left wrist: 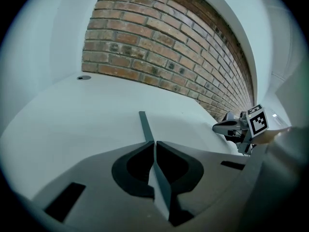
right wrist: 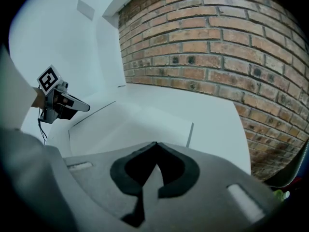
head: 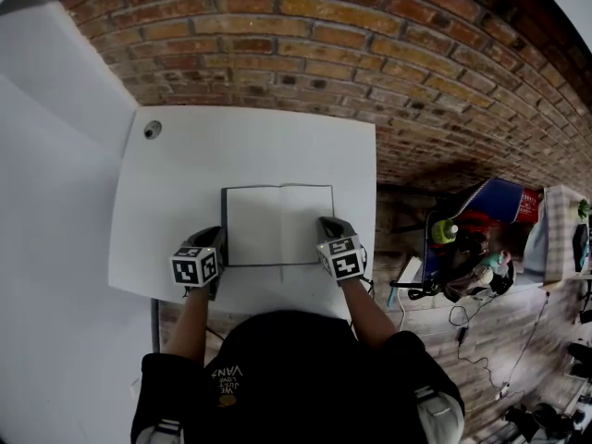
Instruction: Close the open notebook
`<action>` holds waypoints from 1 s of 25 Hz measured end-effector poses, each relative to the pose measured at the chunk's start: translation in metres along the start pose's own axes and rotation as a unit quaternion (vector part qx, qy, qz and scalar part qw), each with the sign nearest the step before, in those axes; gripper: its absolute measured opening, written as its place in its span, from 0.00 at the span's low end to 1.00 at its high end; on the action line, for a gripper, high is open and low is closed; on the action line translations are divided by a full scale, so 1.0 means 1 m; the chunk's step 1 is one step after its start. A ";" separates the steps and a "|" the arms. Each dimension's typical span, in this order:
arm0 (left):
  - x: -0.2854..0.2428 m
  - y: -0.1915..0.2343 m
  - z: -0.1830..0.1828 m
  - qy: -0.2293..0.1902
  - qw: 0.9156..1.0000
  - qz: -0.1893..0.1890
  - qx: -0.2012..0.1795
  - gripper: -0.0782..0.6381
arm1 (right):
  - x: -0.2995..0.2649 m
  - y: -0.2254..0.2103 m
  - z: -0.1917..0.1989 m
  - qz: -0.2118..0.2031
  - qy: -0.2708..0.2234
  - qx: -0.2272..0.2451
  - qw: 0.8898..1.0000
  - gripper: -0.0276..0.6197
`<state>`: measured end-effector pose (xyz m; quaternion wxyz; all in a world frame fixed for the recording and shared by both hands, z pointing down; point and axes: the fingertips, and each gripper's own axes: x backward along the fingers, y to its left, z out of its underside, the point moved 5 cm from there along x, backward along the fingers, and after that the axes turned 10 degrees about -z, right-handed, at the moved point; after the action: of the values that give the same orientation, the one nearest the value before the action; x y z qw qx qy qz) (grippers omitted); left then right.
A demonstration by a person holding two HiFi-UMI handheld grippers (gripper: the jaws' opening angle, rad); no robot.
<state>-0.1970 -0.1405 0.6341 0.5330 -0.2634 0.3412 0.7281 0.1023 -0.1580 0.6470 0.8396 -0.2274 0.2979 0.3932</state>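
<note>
Two grippers sit nearest, one in each hand of the person in the black shirt (head: 287, 368). The left gripper (head: 215, 239) has its jaws pressed together with nothing between them, and its tip is just beside the left cover edge of the open notebook (head: 279, 225). The right gripper (head: 327, 226) is likewise closed and empty, poised at the near right corner of the right-hand page. Whether either tip touches the paper I cannot tell.

The notebook lies flat and spread, blank pages up, on the near half of the white table (head: 185, 169), its gutter running away from the person. Farther off, a round cable grommet (head: 153, 129) sits near the table's far left corner, with the brick wall (head: 370, 54) beyond.

By my reading the closing has not begun and this is only the approach. The next move calls for one closed tip to slip under a cover's outer edge, lift it and swing it over the gutter while the other steadies the opposite side.
</note>
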 end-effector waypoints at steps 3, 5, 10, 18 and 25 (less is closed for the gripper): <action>-0.004 -0.002 0.001 0.018 1.000 0.001 -0.003 0.17 | -0.001 0.000 0.001 -0.001 0.005 0.001 1.000 0.04; -0.005 -0.004 0.002 0.025 1.000 0.002 -0.004 0.18 | -0.002 -0.001 0.003 -0.003 0.007 0.001 1.000 0.04; -0.008 -0.002 0.005 0.038 0.999 -0.005 -0.005 0.26 | -0.002 0.000 0.004 -0.005 0.013 0.002 1.000 0.04; -0.013 -0.006 0.000 0.051 0.999 -0.001 0.001 0.35 | -0.002 0.000 0.003 -0.004 0.003 0.001 1.000 0.04; -0.015 -0.008 -0.002 0.064 0.998 -0.017 0.005 0.35 | -0.005 0.000 0.005 0.007 0.001 0.005 1.000 0.04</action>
<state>-0.1850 -0.1492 0.6426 0.5235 -0.3125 0.3742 0.6987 0.1014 -0.1569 0.6540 0.8378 -0.2216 0.3022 0.3972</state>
